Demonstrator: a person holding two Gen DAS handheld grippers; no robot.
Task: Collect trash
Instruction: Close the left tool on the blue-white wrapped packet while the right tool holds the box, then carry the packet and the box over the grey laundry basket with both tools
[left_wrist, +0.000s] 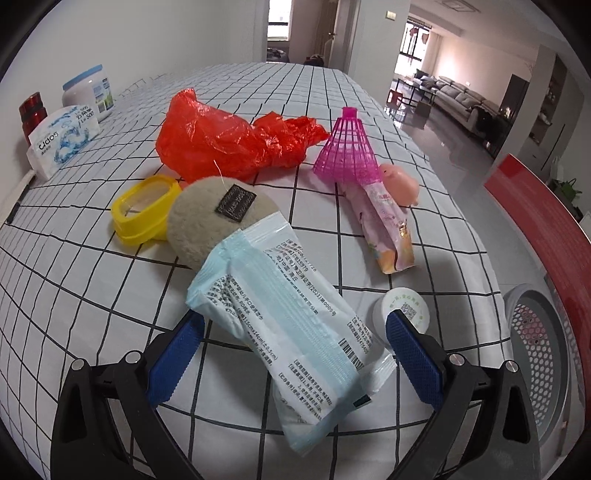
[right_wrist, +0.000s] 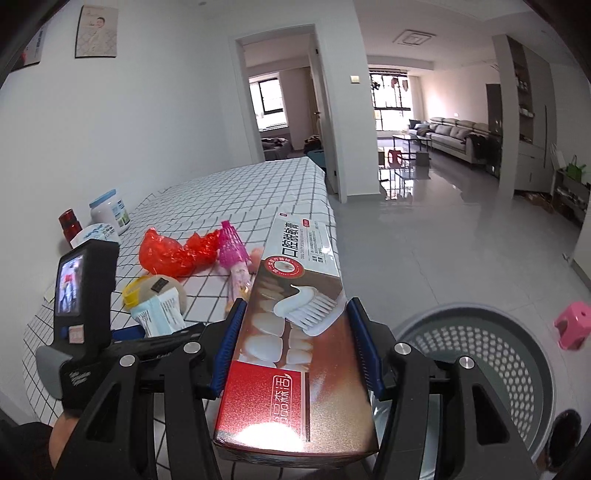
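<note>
Counter under a white cloth with a black grid, set against a white wall; grey perforated trash basket on the floor off its near right edge, rim up, well below the cloth level.

Right hand-held gripper clenched on a toothpaste box, blue pads pressed to both long sides, the box pointing forward and held above the counter's edge, beside the basket rather than over it.

Left hand-held gripper released, jaws wide; light-blue wet-wipe packet lies on the cloth between the fingers, neither pad touching it.

Red plastic bag crumpled at mid-counter; beige round plush pad partly under the packet's far end; yellow lid touching the pad's left side.

Magenta mesh cone standing on the far end of a pink printed wrapper; small pink toy just beside them on the right.

Small white round jar just behind the left gripper's right finger.

Along the wall: white tub with blue lid, tissue pack, red jar.
</note>
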